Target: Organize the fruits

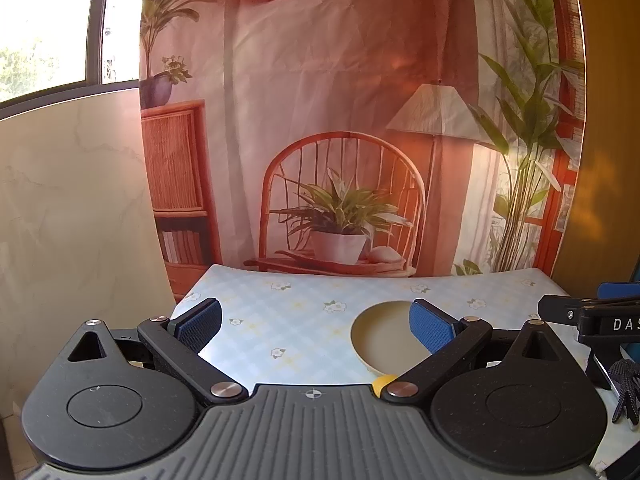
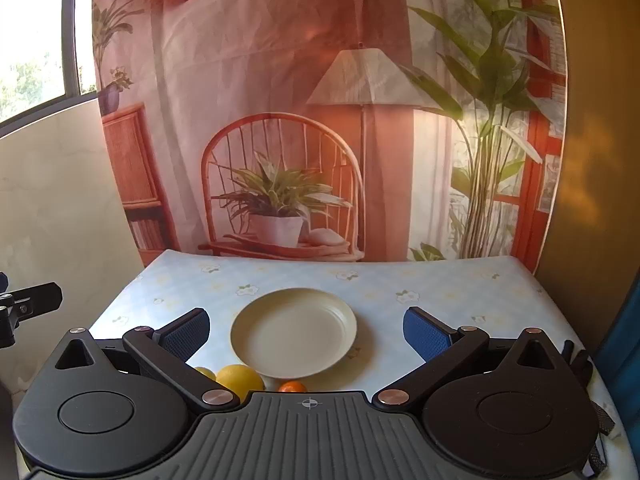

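Note:
A cream plate (image 2: 294, 332) lies bare on the flowered tablecloth; it also shows in the left wrist view (image 1: 384, 340), partly behind a blue pad. In the right wrist view a yellow lemon (image 2: 239, 379), a second yellow fruit (image 2: 205, 372) and a small orange (image 2: 292, 387) lie on the near side of the plate, partly hidden by the gripper body. A yellow fruit (image 1: 382, 383) peeks out in the left wrist view. My right gripper (image 2: 306, 334) is open and empty, above the plate's near side. My left gripper (image 1: 316, 326) is open and empty, left of the plate.
The table (image 2: 440, 292) has a pale blue checked cloth and ends at a printed room backdrop (image 2: 320, 120). A marble wall (image 1: 72, 200) stands to the left. The right gripper shows at the right edge of the left wrist view (image 1: 600, 320). A gloved hand (image 1: 626, 388) is near it.

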